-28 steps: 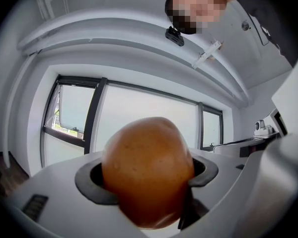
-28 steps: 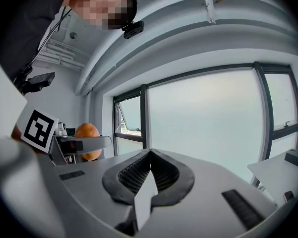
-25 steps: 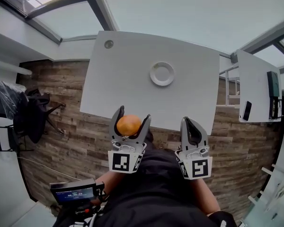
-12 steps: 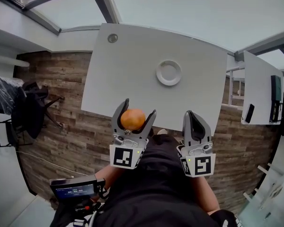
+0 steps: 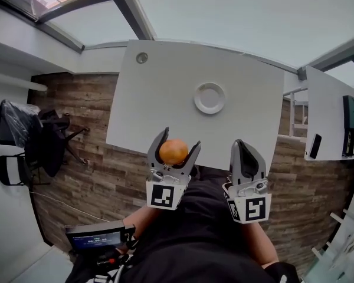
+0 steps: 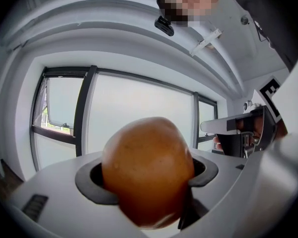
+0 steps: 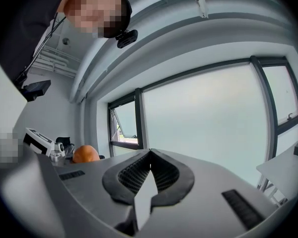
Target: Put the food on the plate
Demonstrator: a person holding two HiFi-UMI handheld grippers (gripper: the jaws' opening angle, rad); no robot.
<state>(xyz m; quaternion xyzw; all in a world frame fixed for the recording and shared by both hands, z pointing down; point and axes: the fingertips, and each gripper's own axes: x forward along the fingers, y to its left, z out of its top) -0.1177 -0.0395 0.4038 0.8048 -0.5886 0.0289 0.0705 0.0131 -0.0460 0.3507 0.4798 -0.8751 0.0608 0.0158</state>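
The left tool (image 5: 178, 139) is clamped on the orange (image 5: 173, 151), mid-carry just short of the worktop (image 5: 159, 93), with the right tool (image 5: 242, 143) clenched empty beside it; next, it probably needs moving forward and slightly right to the plate (image 5: 210, 98).

I hold left gripper (image 5: 177, 139) beside right gripper (image 5: 244, 144), both by near edge of table (image 5: 165, 93). Orange (image 5: 173, 152) between left jaws. Plate (image 5: 210, 98) on table, ahead of both grippers, well apart from orange. Second table (image 5: 330, 117) off right of right gripper. Chairs (image 5: 29, 140) far left of left gripper.
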